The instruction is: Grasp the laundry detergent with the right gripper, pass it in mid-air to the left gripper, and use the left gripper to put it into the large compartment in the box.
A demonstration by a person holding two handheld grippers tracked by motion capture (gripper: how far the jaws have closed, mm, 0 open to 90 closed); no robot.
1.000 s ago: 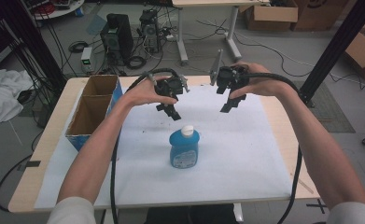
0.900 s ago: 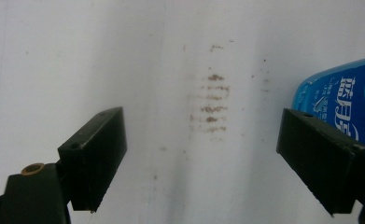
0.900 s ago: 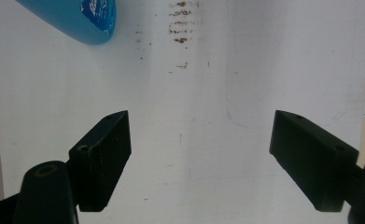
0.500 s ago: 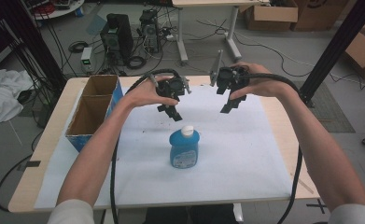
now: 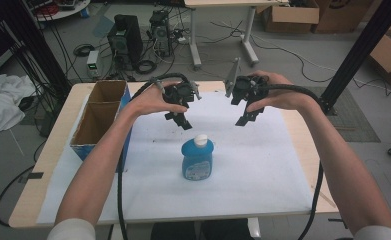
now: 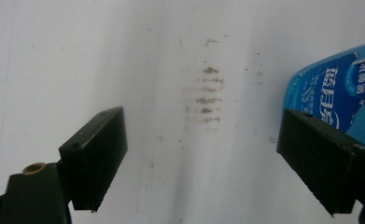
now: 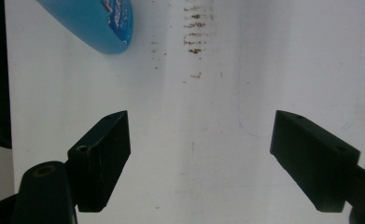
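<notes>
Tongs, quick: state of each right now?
Left tongs: open, holding nothing, blue bottle beside them.
Right tongs: open, holding nothing, above the white sheet.

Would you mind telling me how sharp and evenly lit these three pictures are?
High view: even light, soft; the blue plastic bottle casts little shadow. Left gripper view: bottle label readable, edge blurred. Right gripper view: white sheet bright, washed out.
</notes>
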